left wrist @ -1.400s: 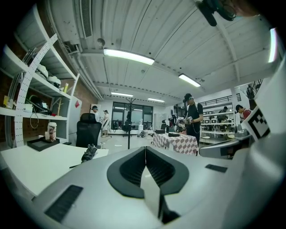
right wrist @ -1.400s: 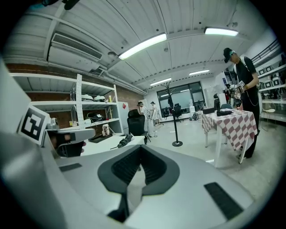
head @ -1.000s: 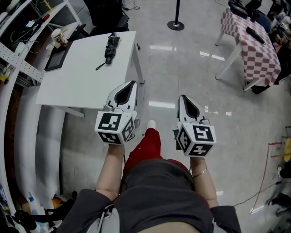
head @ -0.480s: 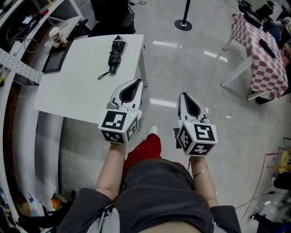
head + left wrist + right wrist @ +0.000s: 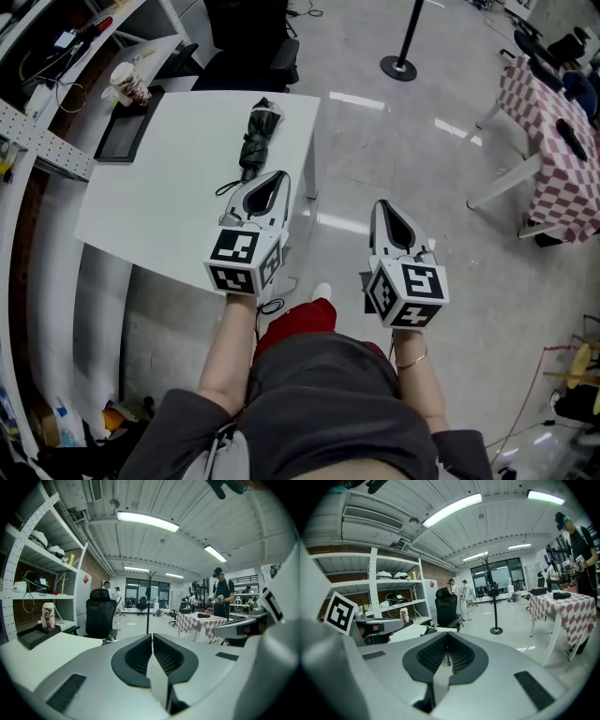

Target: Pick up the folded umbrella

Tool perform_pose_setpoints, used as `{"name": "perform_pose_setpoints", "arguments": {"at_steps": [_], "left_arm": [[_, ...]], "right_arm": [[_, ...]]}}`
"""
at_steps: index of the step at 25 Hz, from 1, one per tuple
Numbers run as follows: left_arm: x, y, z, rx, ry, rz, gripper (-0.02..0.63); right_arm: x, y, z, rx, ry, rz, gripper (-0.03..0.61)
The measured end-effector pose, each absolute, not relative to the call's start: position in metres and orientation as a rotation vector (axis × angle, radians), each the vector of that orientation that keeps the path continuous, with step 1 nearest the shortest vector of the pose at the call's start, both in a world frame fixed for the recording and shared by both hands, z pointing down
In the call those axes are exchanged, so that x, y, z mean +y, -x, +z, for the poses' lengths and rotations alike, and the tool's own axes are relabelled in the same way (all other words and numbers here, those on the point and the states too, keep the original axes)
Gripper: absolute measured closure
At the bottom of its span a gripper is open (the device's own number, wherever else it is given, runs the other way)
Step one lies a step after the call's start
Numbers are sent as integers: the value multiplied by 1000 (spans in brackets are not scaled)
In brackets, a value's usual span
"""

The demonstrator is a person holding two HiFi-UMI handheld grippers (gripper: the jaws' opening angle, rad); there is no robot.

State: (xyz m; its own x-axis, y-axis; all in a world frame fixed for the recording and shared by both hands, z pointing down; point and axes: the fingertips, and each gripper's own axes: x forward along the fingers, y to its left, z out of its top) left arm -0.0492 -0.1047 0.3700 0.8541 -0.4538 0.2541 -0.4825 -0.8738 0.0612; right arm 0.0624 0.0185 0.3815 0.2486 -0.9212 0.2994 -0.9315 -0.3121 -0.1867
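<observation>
Worktop: a white worktop fills the left of the scene, with a paper cup and a dark tray by its far left corner.
Umbrella: the folded black umbrella lies on the worktop's right side, close to the right edge.
Axis: its length runs near to far, the far end leaning slightly right. The narrower end with the wrist strap points toward the person, and the bulkier canopy end points away.
Left hand-held gripper: jaws pressed together, nothing between them, tip over the umbrella's near end; contact cannot be told.
Right hand-held gripper: jaws likewise together and empty, over the floor, apart from the umbrella.
Risk: closed jaws would likely shove the umbrella toward the right edge rather than grasp it. A pinch on loose fabric or the strap alone could let it slip.
</observation>
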Motion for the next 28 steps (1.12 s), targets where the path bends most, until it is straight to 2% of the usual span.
{"name": "perform_pose_setpoints", "arguments": {"at_steps": [11,28], "left_arm": [[-182,48,384,-850,-2860,451,589],[-240,39,445,-878,-2733,791,348]], "right_arm": [[-53,-69,389,-1883,-2363,581,560],[-112,-75,397,-1990,-2215,583,560]]}}
